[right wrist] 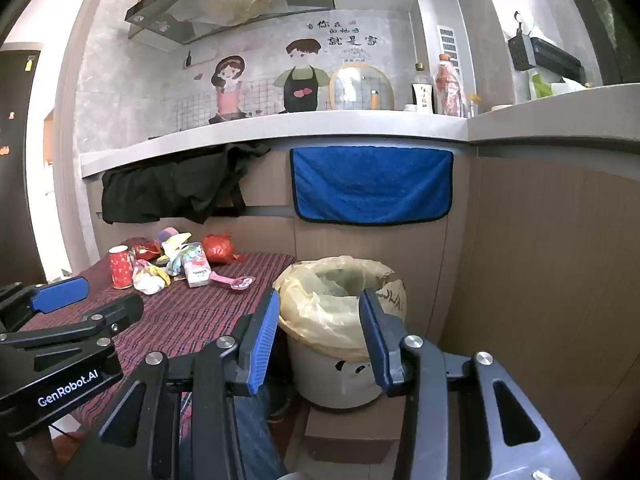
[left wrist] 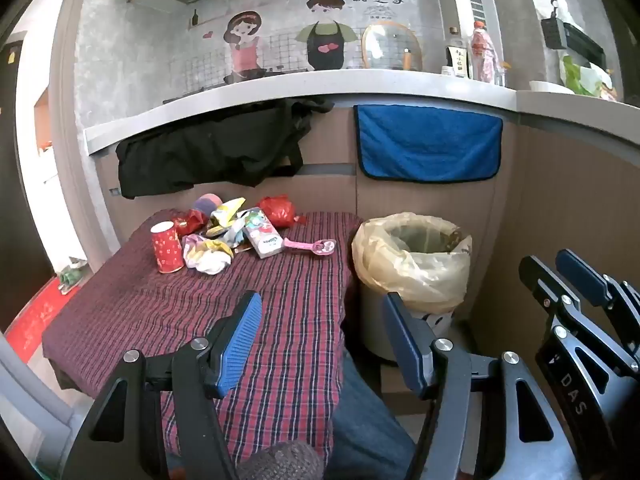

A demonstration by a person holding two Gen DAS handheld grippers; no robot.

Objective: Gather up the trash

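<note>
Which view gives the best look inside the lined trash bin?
The left wrist view: the trash bin shows its whole open rim and liner, unobstructed. In the right wrist view the trash bin is nearer, but the right gripper fingers cover both sides.

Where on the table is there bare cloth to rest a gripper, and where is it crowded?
The near half of the plaid tablecloth, from the red paper cup forward to the left gripper, is bare. So is the strip between the pink spoon and the edge beside the lined trash bin. The far end is crowded with a wrapper pile.
</note>
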